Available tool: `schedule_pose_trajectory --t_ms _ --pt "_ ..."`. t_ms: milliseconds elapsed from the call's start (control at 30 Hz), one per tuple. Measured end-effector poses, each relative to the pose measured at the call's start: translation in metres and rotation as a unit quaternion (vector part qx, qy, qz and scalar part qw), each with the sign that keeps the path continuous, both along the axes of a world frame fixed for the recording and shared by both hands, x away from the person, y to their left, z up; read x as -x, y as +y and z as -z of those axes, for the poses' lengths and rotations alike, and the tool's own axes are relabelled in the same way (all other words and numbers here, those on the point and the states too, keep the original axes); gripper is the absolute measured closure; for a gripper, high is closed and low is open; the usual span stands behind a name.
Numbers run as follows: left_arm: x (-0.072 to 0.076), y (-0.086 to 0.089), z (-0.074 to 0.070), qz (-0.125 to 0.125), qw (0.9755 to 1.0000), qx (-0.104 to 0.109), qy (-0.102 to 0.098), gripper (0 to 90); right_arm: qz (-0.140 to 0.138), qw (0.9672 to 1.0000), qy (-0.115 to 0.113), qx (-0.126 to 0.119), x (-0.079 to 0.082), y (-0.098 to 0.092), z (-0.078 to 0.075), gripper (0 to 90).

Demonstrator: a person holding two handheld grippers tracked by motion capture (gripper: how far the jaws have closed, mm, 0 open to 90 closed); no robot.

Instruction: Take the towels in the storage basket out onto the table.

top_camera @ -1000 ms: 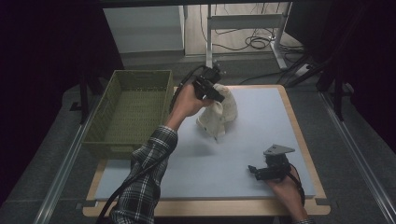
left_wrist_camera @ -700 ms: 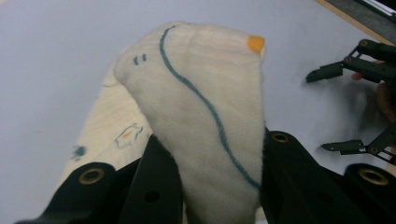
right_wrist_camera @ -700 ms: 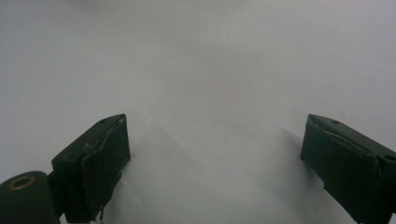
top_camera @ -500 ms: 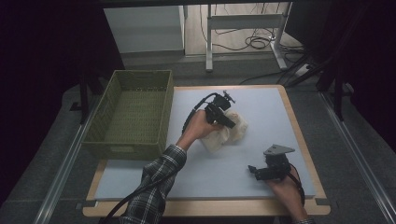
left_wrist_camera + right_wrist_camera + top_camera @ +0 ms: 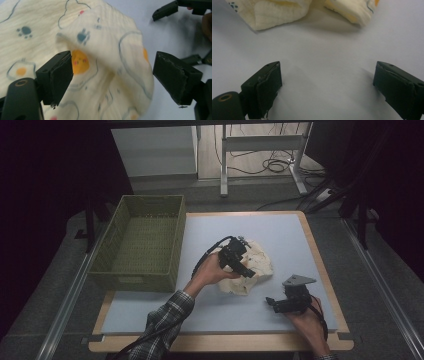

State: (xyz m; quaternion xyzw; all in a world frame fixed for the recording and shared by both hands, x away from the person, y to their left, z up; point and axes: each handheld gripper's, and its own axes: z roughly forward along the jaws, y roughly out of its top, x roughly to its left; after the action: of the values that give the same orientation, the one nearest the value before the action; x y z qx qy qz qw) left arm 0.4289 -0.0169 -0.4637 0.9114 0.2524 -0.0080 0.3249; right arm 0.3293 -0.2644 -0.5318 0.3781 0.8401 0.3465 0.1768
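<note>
Now the left gripper (image 5: 248, 271) is hovering over the cloth (image 5: 260, 261), its jaws having just been opening wide with a fold loose between them, while the cloth is lying right of the basket (image 5: 141, 241) and the right gripper (image 5: 270, 302) is resting open nearby.

No words, labels, brands or numbers can be read anywhere. The cream cloth (image 5: 105, 50) bears only printed pictures, fried eggs, paw marks and cloud outlines, and no lettering.
</note>
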Motion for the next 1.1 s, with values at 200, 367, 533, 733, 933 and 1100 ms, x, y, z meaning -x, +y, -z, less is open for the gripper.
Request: schedule_pose_trajectory --t_ms 200,367,533,733,933,1100 --pt "0.028 0.036 0.002 -0.053 0.9982 0.014 -0.022 18.6 -0.015 0.9999 0.003 -0.001 0.002 -0.006 -0.005 27.4" --pt "0.044 0.057 0.012 -0.088 0.9953 0.014 -0.040 22.8 -0.023 0.9995 0.009 -0.019 0.003 -0.014 -0.015 40.3" --pt "0.061 0.077 0.031 -0.123 0.9906 0.020 -0.058 31.6 -0.044 0.9982 0.006 -0.040 0.001 -0.009 -0.030 54.6" --pt "0.069 0.084 0.056 -0.152 0.9851 0.023 -0.077 29.9 -0.100 0.9939 0.016 -0.043 -0.003 0.024 -0.047 60.6" --pt "0.063 0.082 0.077 -0.169 0.9808 0.018 -0.095 18.5 -0.152 0.9874 0.029 -0.030 -0.021 0.076 -0.064 58.9" --pt "0.063 0.081 0.079 -0.174 0.9792 0.025 -0.102 17.8 -0.158 0.9867 0.037 0.004 -0.037 0.105 -0.052 54.2"
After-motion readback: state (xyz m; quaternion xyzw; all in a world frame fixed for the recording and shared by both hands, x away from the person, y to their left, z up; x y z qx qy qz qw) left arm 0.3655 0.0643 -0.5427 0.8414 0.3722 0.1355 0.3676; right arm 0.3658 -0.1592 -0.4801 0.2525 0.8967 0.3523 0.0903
